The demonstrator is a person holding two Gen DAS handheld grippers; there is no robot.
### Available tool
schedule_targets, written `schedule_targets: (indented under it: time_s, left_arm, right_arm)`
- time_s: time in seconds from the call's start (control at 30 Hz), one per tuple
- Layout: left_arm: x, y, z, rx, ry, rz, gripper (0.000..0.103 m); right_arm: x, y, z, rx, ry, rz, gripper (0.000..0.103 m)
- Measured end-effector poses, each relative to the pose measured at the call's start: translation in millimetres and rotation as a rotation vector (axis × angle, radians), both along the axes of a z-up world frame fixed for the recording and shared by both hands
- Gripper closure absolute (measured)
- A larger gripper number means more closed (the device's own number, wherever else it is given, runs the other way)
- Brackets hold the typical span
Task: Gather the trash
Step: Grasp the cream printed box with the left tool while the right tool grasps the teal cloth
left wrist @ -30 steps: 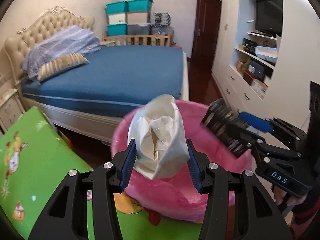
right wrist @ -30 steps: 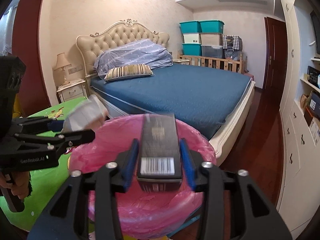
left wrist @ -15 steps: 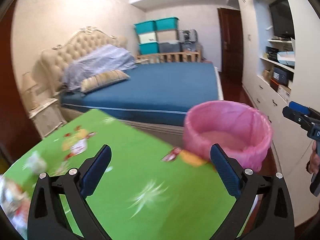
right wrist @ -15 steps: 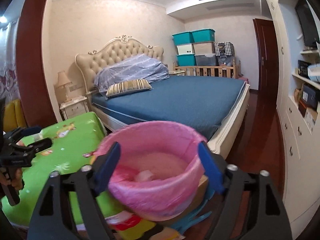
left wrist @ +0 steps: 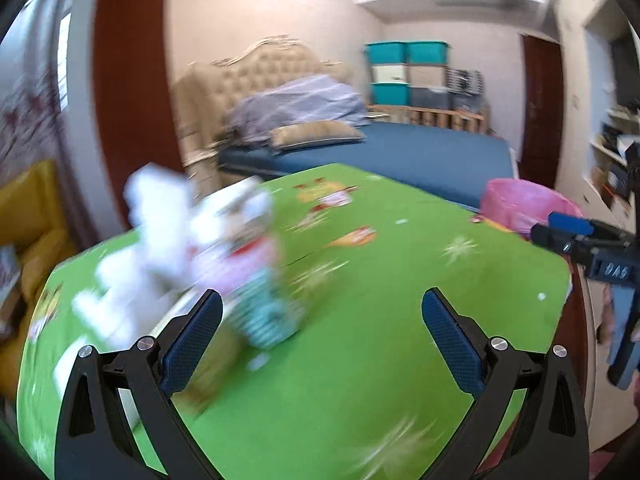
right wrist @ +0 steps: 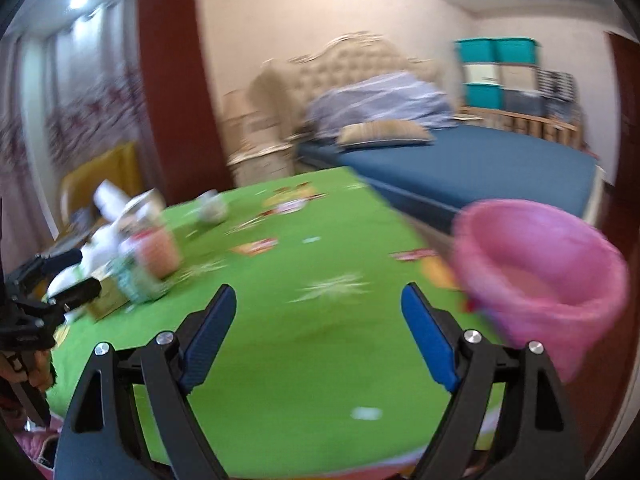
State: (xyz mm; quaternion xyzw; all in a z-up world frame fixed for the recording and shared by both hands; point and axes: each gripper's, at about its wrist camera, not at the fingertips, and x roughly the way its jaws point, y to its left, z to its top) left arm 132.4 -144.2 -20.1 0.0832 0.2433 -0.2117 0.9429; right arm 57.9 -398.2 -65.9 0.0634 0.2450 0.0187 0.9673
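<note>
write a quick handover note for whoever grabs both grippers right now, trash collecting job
Left gripper: jaws just opened wide, nothing between them.
Right gripper: jaws just opened, also empty.
Pink-lined bin: at the far right edge of the green table.
Trash pile: blurred white wrappers and a striped packet on the table's left side; a small crumpled piece farther back.
Done: neither gripper carries anything.
Left: pick up the pile, carry it to the bin.

Left hand-held gripper (left wrist: 322,330) empty, jaws wide, over green table (left wrist: 380,320); blurred trash pile (left wrist: 208,256) left
</note>
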Motion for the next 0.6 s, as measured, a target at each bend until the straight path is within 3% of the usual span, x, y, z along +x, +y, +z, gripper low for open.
schedule_targets:
  time_s: [0.17, 0.33, 0.43, 0.6]
  left_arm:
    - [-13, 75, -4, -0.048, 0.029, 0.126, 0.008]
    - [-19, 134, -18, -0.034, 0.049, 0.302, 0.008]
    - [-19, 153, -26, -0.053, 0.086, 0.325, 0.008]
    - [-19, 152, -32, -0.046, 0.118, 0.302, 0.008]
  right_arm:
    - [22, 78, -7, -0.043, 0.044, 0.155, 0.021]
    - [43, 128, -12, -0.106, 0.084, 0.24, 0.021]
    - [65, 149, -16, -0.129, 0.141, 0.263, 0.021]
    - [93, 176, -20, -0.167, 0.19, 0.288, 0.025]
